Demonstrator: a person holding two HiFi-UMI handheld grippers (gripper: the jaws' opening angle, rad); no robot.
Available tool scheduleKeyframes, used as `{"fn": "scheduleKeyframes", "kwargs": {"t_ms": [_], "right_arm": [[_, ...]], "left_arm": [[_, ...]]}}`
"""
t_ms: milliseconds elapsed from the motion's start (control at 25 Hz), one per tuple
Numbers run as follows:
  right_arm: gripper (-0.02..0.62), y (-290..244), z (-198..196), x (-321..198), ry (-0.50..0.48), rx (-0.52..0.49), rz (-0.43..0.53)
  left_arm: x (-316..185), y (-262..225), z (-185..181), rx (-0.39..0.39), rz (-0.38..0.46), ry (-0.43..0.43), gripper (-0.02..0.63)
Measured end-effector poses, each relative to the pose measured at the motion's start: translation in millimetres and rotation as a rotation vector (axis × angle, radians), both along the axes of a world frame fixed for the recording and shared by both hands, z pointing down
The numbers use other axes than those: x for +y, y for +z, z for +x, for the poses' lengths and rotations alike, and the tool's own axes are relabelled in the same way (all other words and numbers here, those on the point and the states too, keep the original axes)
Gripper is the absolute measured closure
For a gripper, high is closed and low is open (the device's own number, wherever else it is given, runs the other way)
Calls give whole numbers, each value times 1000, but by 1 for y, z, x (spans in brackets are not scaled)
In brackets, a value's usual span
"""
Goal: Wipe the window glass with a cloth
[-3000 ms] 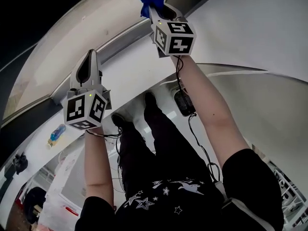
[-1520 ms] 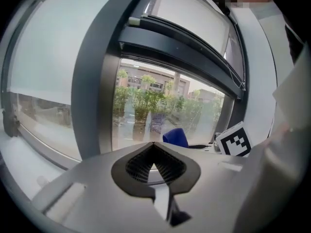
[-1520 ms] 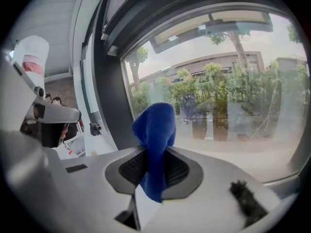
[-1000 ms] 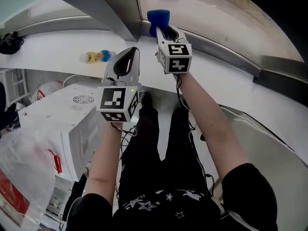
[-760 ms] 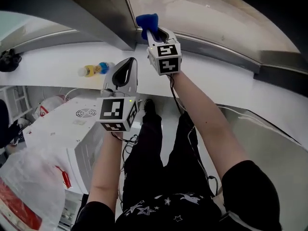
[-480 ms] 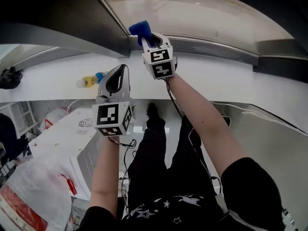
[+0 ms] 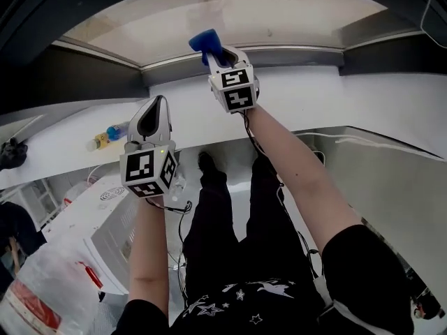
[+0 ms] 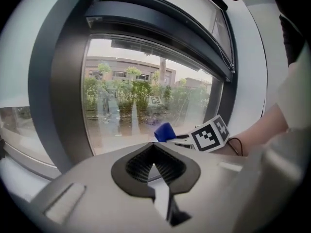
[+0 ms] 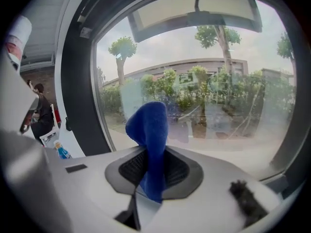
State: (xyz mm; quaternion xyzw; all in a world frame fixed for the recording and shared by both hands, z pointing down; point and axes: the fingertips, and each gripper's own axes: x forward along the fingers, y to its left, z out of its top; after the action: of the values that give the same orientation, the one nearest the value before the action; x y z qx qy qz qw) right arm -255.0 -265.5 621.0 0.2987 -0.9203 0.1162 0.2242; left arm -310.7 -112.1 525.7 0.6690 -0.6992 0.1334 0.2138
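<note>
A person standing at the window reaches the right tool (image 7: 213, 53) toward the lower left part of the clear window glass (image 7: 230, 16), its jaws clamped on a bunched, soft blue cloth (image 7: 204, 40). The cloth stands up out of the closed jaws in a narrow fold, close in front of the pane and beside the dark grey window frame (image 7: 98, 68). Whether it touches the glass cannot be told from any view.

The left tool (image 7: 155, 105) has its jaws closed together with nothing between them. It hangs nearer the person and to the left, above the white sill (image 7: 335, 100) and well apart from the glass.

The likeliest trouble lies in the grip. Only a slim pinch of cloth sits between the pads, so a firm sideways stroke could drag it free and drop it on the sill. The bunched shape also offers a small face to the pane, which could leave streaks or missed strips. If the wrist tips too far forward, the hard jaw ends rather than the fabric could meet the glass.

The right arm is stretched almost straight, forward and up, with the marker cube facing back toward the person. The left forearm is raised but bent at the elbow, its tool pointing up and away toward the window.
</note>
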Motion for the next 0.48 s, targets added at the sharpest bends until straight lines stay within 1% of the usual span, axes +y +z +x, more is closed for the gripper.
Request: {"fn": "scheduleKeyframes", "kwargs": {"t_ms": [280, 480], "right_arm": [[518, -5, 137, -68, 175, 5, -8], [518, -7, 235, -111, 300, 38, 7]], "left_arm": [[-57, 5, 95, 17, -17, 103, 600], [-104, 2, 169, 29, -2, 214, 600]]}}
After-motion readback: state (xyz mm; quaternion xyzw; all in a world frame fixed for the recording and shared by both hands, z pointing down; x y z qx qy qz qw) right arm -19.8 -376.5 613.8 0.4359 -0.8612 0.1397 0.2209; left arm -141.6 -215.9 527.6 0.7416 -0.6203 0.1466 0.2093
